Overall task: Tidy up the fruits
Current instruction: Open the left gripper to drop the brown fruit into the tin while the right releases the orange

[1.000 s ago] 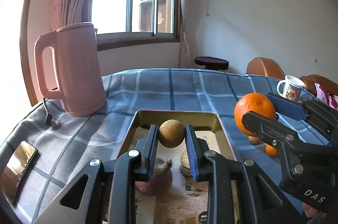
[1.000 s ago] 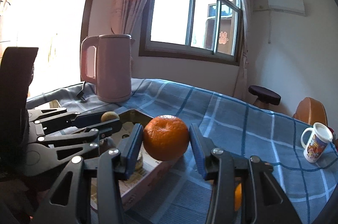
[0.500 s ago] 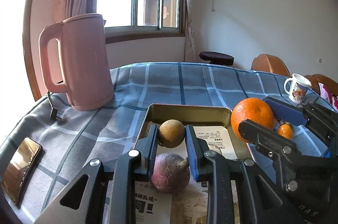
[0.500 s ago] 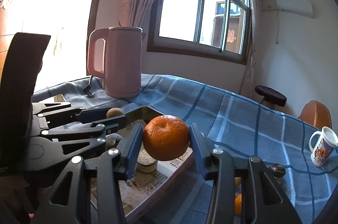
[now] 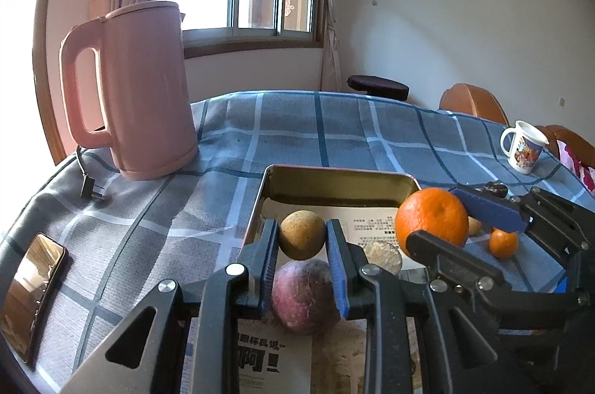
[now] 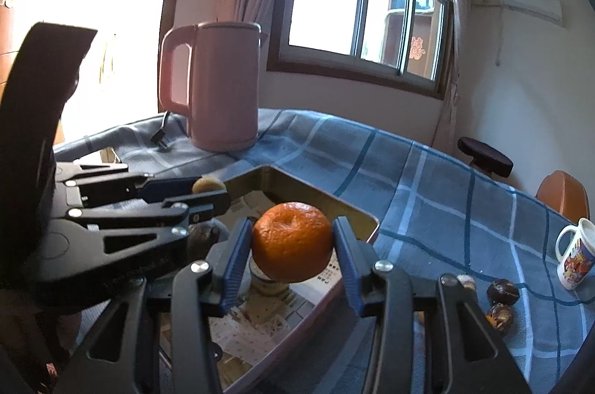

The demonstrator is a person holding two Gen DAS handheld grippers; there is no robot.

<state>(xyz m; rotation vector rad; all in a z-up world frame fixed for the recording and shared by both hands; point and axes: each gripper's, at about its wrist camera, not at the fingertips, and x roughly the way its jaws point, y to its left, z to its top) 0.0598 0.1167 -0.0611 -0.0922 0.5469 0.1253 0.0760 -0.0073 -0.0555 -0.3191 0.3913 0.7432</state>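
between the blue pads of the left gripper (image 5: 302,237) sits a small brown round fruit (image 5: 302,234), pinched on both sides and held above the metal tray (image 5: 342,179). directly under it, on the printed paper lining the tray, lies a purplish round fruit (image 5: 303,297), with a pale wrapped item (image 5: 383,256) just beside it. the right gripper (image 6: 292,254) is clamped on a large orange (image 6: 292,242), its blue pads pressing both flanks, and the orange hangs over the tray's near edge above a small round jar-like item (image 6: 269,280).

only the left wrist view shows a phone (image 5: 31,293) lying on the checked blue tablecloth (image 5: 334,130) at far left, and a small tangerine (image 5: 502,243) on the cloth just past the tray, beyond the right gripper's fingers. only the right wrist view shows two dark round fruits (image 6: 502,291) on the cloth to the right of the tray, near each other.

both views take in the pink kettle (image 5: 137,89) standing behind the tray to the left, its plug (image 5: 91,187) lying loose on the cloth, and a printed mug (image 5: 523,152) well apart at far right. behind the table stand a dark stool (image 5: 377,88) and a brown chair back (image 5: 472,103).
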